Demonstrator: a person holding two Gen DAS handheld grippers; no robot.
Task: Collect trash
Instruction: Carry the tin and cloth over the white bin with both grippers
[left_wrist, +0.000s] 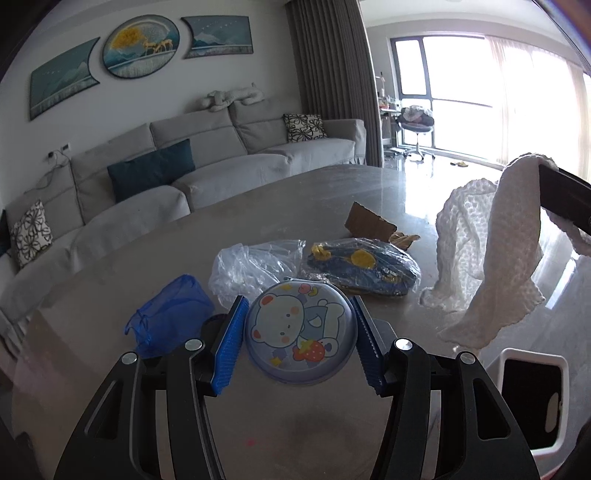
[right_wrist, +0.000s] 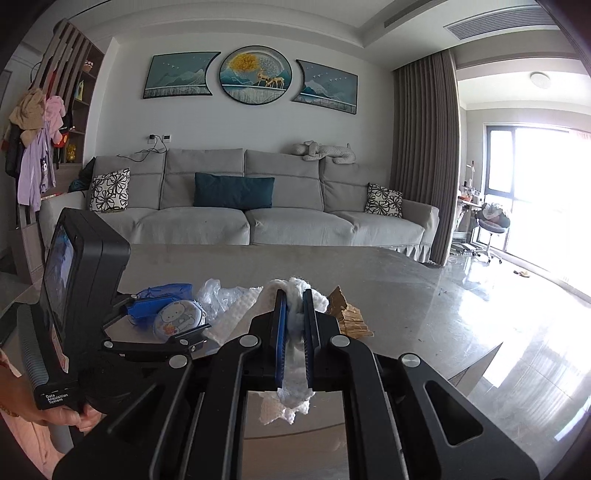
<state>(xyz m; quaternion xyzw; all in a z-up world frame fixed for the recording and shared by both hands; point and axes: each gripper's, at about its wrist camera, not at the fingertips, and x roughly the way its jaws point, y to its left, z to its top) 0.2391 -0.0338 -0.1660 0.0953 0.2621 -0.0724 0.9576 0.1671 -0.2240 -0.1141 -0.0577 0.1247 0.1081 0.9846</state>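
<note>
Right gripper (right_wrist: 294, 321): jaws clamped tight on white textured tissue (right_wrist: 295, 295), sheet pinched between blue pads (right_wrist: 281, 325), lifted clear of table (left_wrist: 314, 192), loose end draped down toward tabletop. Left gripper (left_wrist: 299, 328): jaws about half open, flanking round cartoon-bear tin (left_wrist: 300, 332); pads near tin's sides, contact cannot be confirmed. On table beyond tin: blue mesh pouch (left_wrist: 168, 314) to left, crumpled clear plastic bag (left_wrist: 255, 266), dark blue-and-yellow wrapped packet (left_wrist: 360, 269), torn brown cardboard piece (left_wrist: 365, 223) farther back. White bin (left_wrist: 532, 398) at lower right, off table edge.
</note>
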